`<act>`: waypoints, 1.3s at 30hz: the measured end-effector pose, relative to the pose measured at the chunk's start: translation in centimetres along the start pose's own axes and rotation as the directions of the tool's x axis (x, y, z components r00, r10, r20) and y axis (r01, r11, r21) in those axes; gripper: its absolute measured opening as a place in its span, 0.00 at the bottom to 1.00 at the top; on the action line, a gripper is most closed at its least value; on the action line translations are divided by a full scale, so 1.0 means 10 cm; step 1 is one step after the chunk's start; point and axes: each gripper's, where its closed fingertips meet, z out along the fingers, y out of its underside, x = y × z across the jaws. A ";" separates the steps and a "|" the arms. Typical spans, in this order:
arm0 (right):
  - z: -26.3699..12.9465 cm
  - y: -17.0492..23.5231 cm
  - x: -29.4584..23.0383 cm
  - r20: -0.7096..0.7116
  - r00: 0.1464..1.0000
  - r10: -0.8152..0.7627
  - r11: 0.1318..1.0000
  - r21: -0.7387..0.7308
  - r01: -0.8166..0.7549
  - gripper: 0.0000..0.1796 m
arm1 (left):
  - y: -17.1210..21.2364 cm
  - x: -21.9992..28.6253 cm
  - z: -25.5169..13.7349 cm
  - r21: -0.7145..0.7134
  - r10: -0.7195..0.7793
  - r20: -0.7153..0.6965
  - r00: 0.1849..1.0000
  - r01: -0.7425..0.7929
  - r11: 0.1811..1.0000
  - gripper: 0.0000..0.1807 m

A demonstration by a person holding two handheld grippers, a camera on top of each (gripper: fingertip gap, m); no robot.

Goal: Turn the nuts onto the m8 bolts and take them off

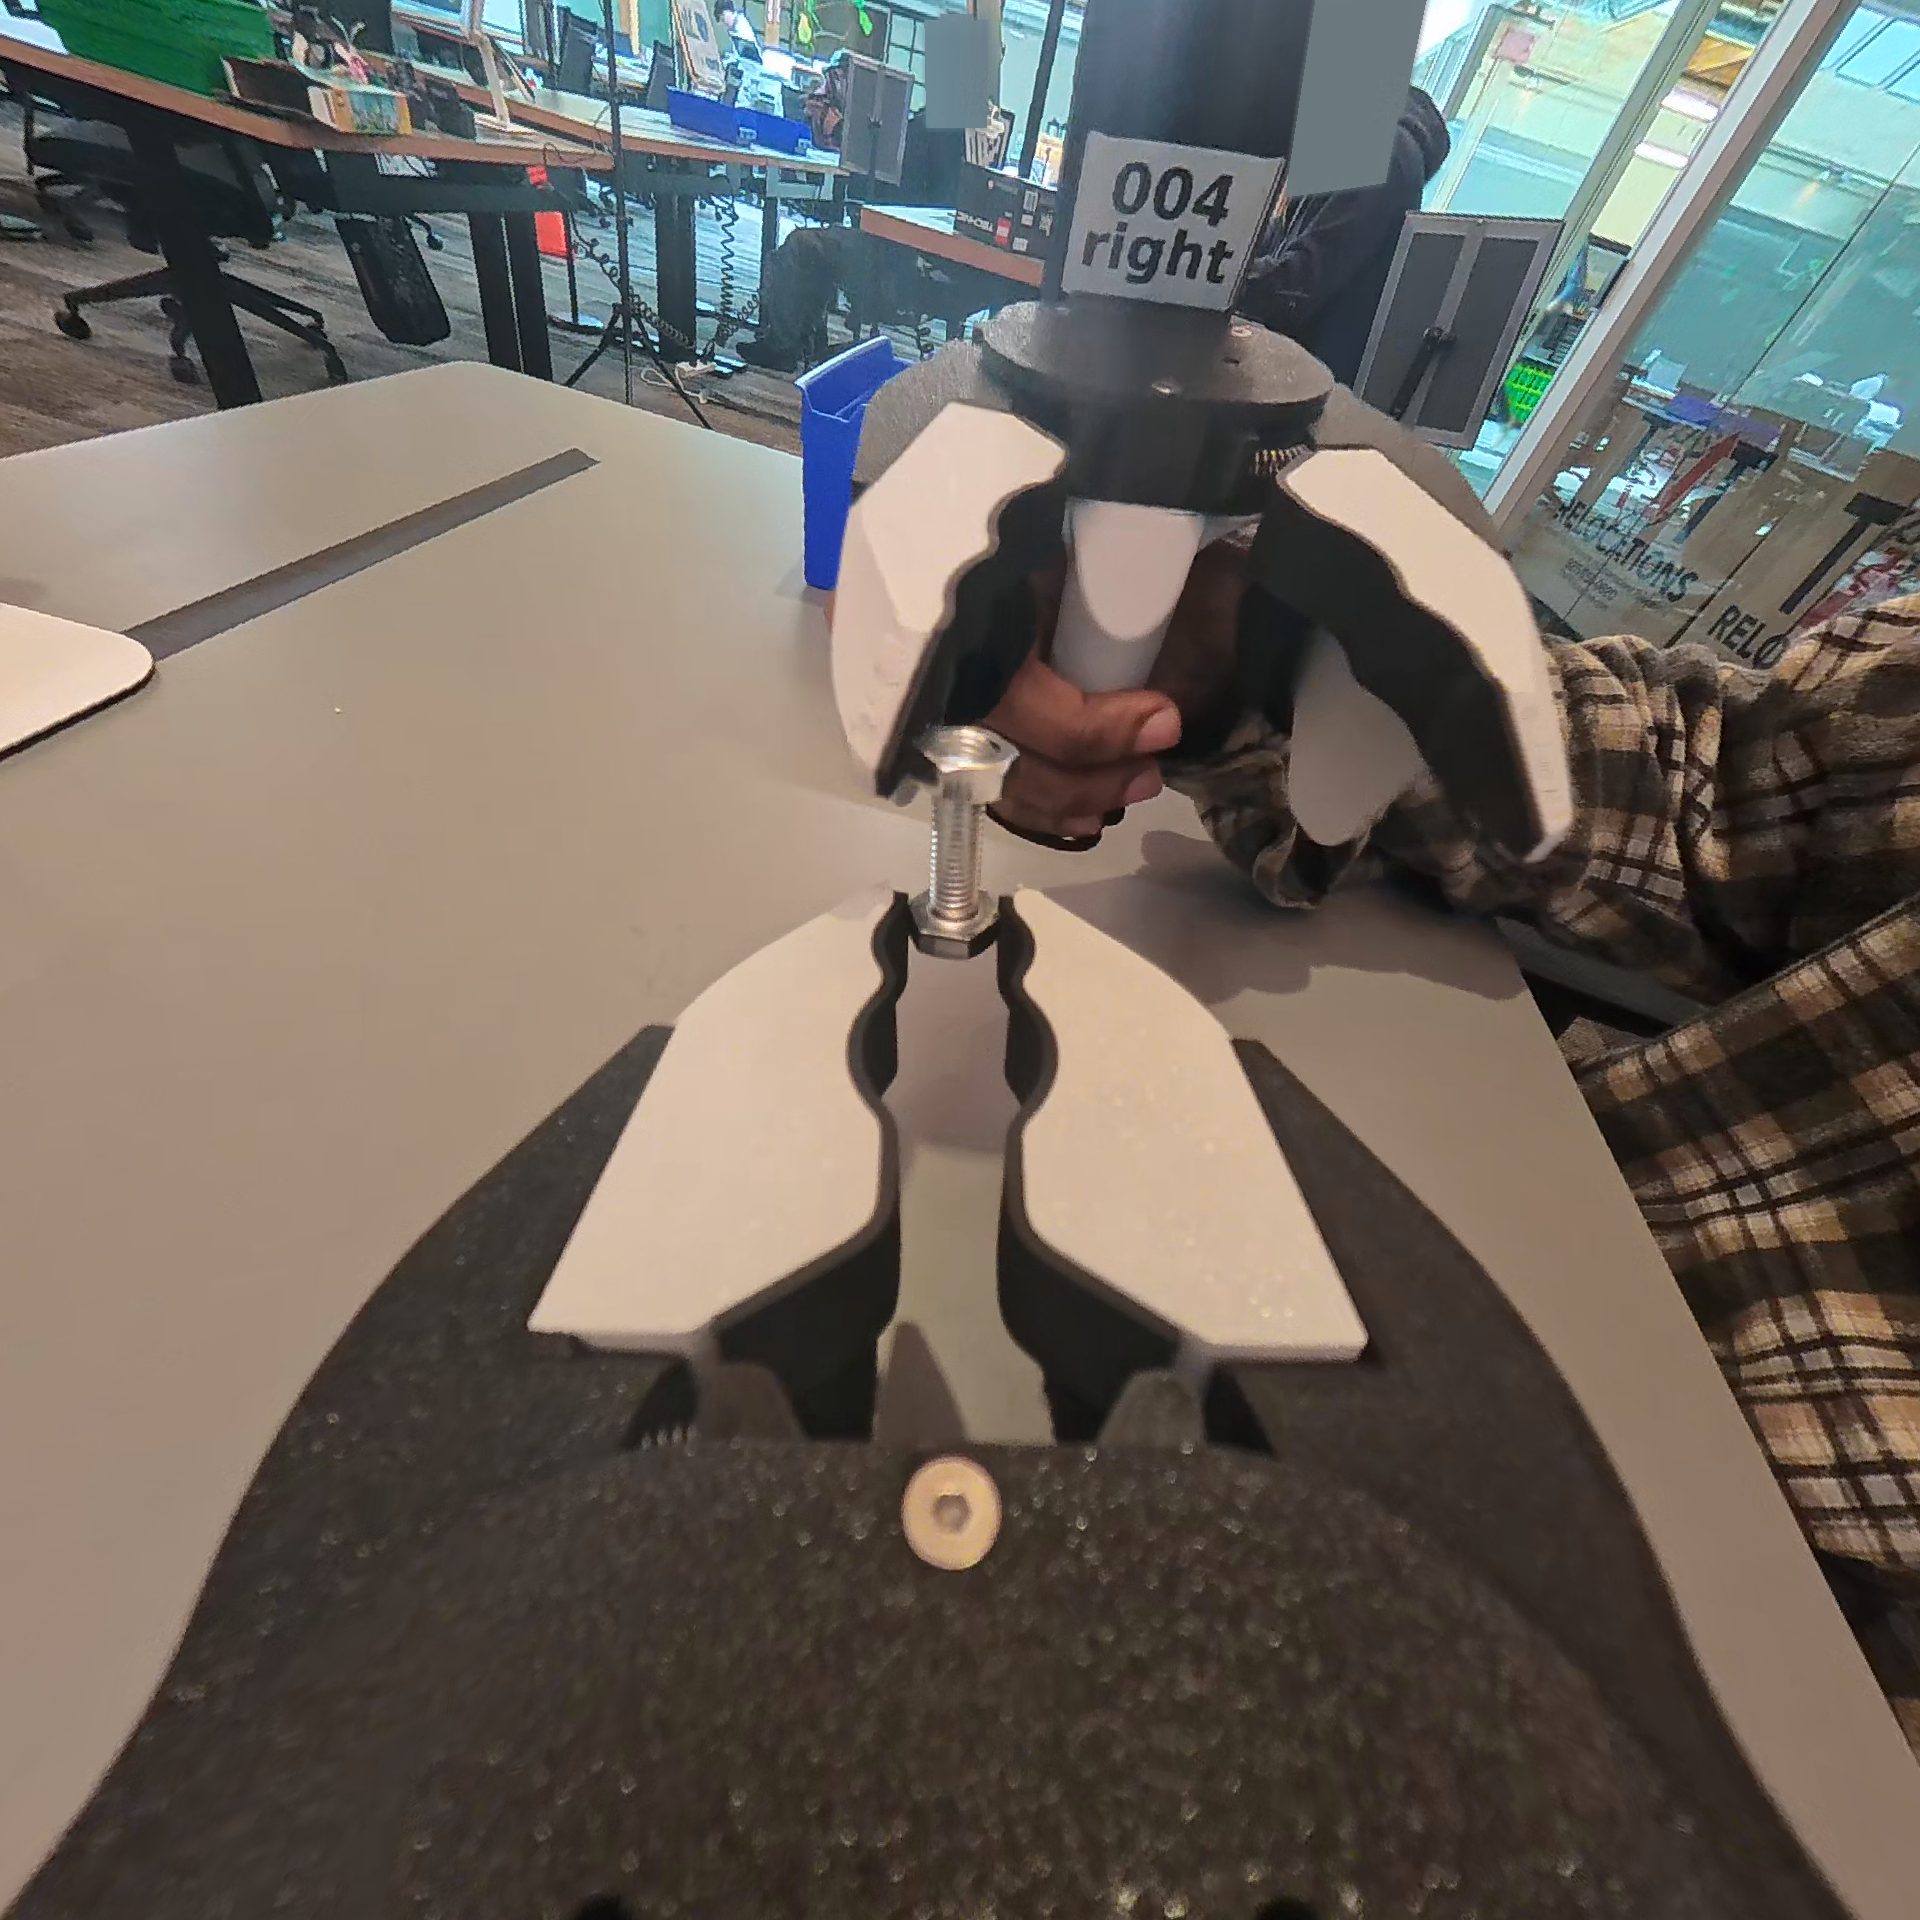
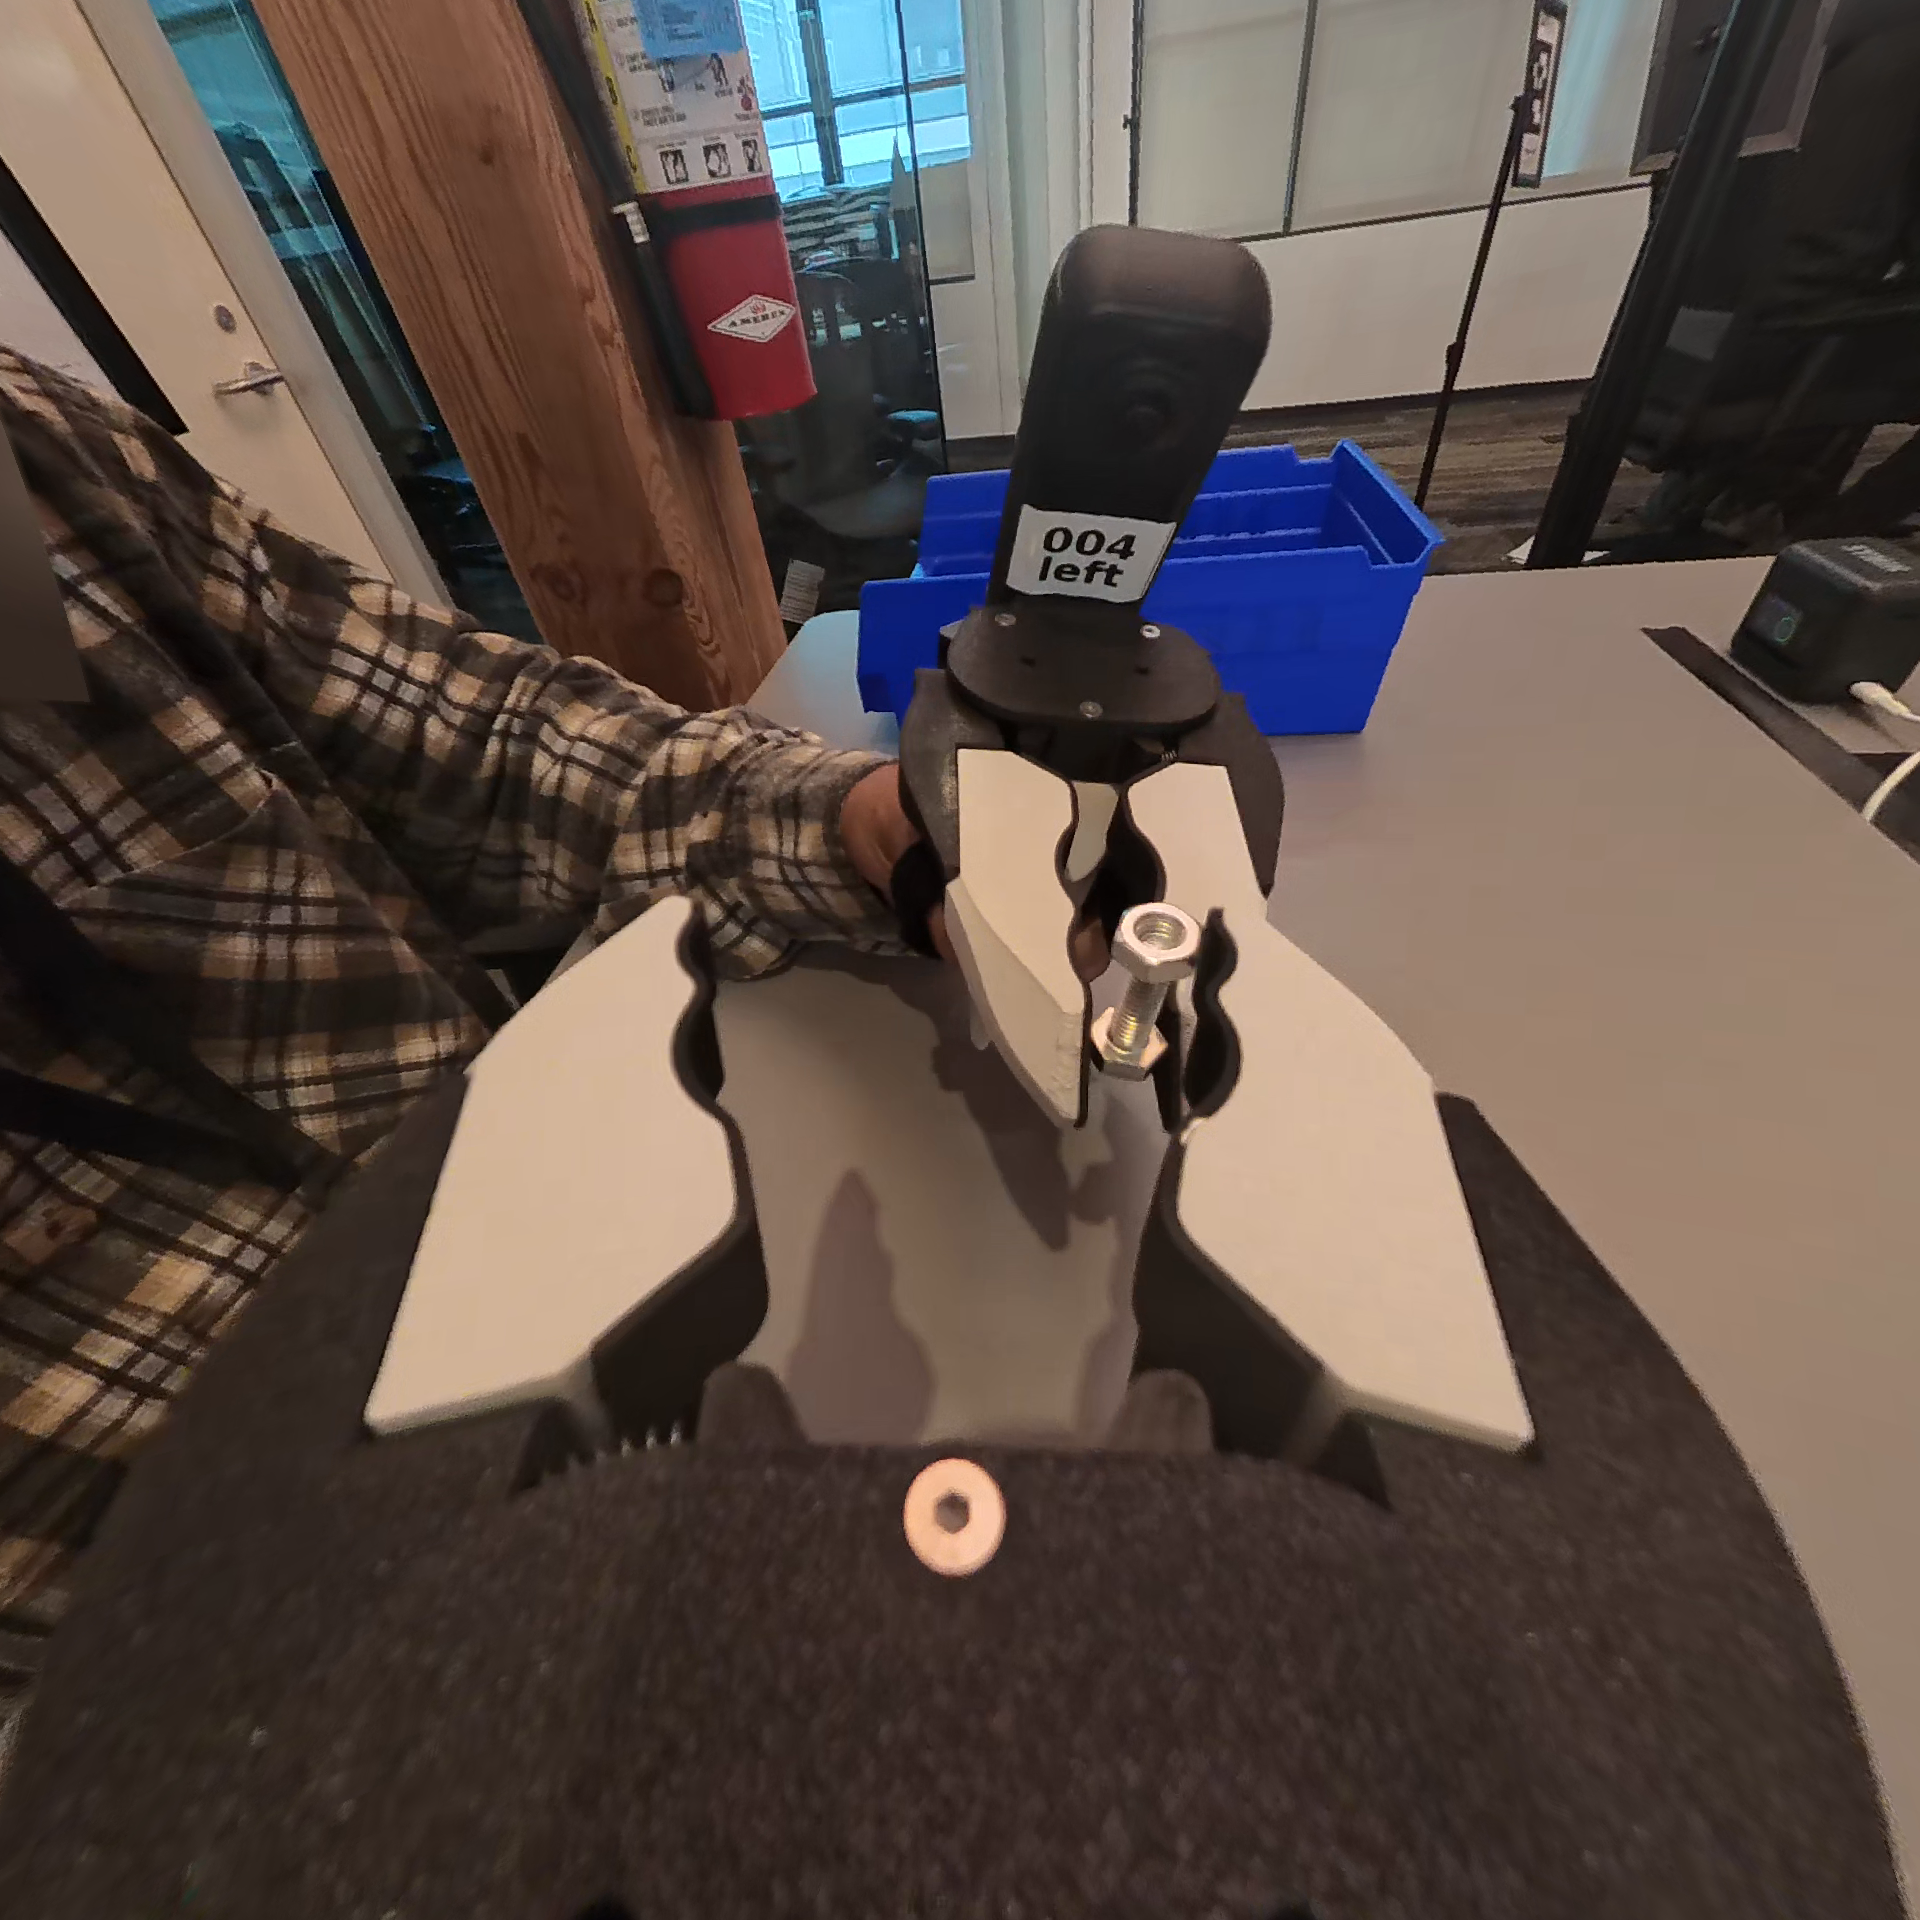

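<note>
A silver M8 bolt [image 1: 958, 836] stands upright above the grey table [image 1: 416, 883]. A hex nut [image 1: 962, 752] sits at its top end. My left gripper [image 1: 953, 914] is shut on the hex head [image 1: 951, 932] at the bolt's lower end. My right gripper [image 1: 1216, 810] hangs over it with jaws wide open, one fingertip [image 1: 896, 764] right beside the nut. In the right wrist view, the nut [image 2: 1155, 935] and bolt [image 2: 1132, 1003] stand next to the right gripper's [image 2: 951, 935] right finger [image 2: 1299, 1091]. The left gripper [image 2: 1127, 1075] holds the bolt from behind.
A blue bin [image 2: 1299, 623] stands at the table's far edge, also seen in the left wrist view [image 1: 831, 468]. A black box with a white cable [image 2: 1829, 613] sits at the right. A white pad [image 1: 52, 675] lies at the left. Plaid sleeves [image 1: 1714, 831] flank the grippers. My hands' fingertips stand some 5 cm from each other.
</note>
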 end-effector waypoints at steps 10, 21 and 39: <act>-0.02 -0.03 0.02 -0.007 1.000 0.000 1.000 0.009 0.000 0.48 | -0.01 -0.01 -0.02 0.012 -0.016 -0.006 1.000 0.016 1.000 0.09; -0.02 -0.03 0.03 -0.006 1.000 0.017 0.999 0.029 -0.017 0.49 | -0.04 0.01 -0.02 0.030 -0.028 -0.022 0.999 0.028 0.999 0.08; -0.03 -0.09 0.14 -0.010 1.000 0.004 0.998 0.060 -0.004 0.29 | -0.08 0.10 -0.01 0.052 0.000 -0.058 0.998 0.003 0.999 0.08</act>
